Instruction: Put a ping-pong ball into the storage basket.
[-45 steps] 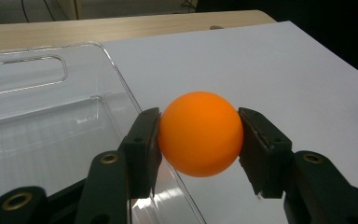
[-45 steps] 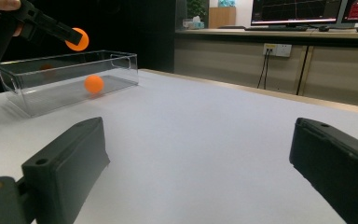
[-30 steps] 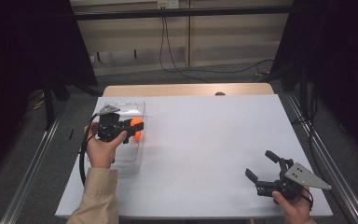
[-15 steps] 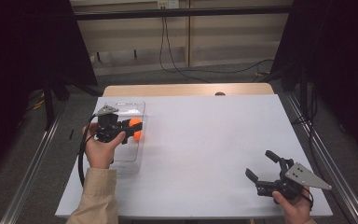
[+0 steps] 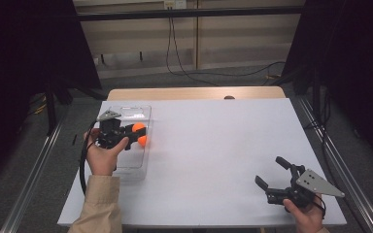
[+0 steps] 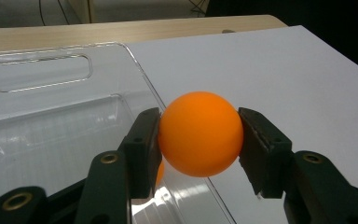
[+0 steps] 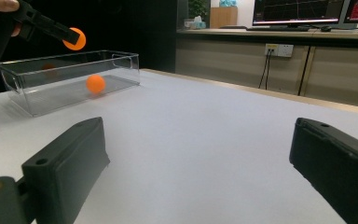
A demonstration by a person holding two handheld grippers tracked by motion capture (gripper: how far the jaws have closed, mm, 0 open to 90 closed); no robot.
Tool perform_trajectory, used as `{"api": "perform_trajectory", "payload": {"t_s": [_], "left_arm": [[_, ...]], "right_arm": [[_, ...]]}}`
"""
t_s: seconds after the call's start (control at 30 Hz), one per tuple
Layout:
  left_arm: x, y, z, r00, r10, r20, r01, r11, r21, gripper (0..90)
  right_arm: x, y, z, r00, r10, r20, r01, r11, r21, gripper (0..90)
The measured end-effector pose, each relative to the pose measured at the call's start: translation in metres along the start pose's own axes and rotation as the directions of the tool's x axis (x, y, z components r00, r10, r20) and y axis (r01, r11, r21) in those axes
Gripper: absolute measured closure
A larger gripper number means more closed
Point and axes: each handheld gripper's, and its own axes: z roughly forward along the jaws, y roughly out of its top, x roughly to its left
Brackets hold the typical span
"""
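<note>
Looking down from the high view, the left claw (image 5: 137, 134) sits over the clear bin (image 5: 143, 160) at the bench's (image 5: 213, 145) left edge, clamped on an orange ball (image 5: 138, 127). A second ball (image 5: 142, 141) shows right below it, and from up there I honestly can't tell which one is in the grip or whether they touch. The hand (image 5: 101, 155) and black body of the claw also cover a good part of the bin.

Compared with the earlier frames, nothing has changed: both hands are in the same spots, ball still pinched, right claw (image 5: 271, 173) still parked wide and empty at the near right corner.

The left gripper view clears things up: the ball (image 6: 199, 134) is squeezed between both pads, hanging over the bin's (image 6: 51, 116) long rim, with white bench (image 6: 284, 70) on the other side. A sliver of orange peeks out under the left jaw, mostly hidden.

The right gripper view gives the side angle the others don't. The held ball (image 7: 74, 38) is up in the air above the bin (image 7: 70, 77), clear of its top edge, while the second ball (image 7: 95, 84) lies loose on the bin's floor. A fainter orange blob on the far wall could be a reflection, hard to say. Its own jaws stand far apart with bare bench (image 7: 205, 154) between them.
</note>
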Motion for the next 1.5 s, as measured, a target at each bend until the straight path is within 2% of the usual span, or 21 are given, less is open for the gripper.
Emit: {"api": "perform_trajectory", "payload": {"t_s": [1.5], "left_arm": [[0.0090,-0.0090,-0.0048,0.9987,-0.001,-0.050,0.001,1.0000,-0.006,51.0]], "right_arm": [[0.0006,0.0007,0.0000,1.0000,-0.001,-0.003,0.001,1.0000,-0.003,3.4]]}}
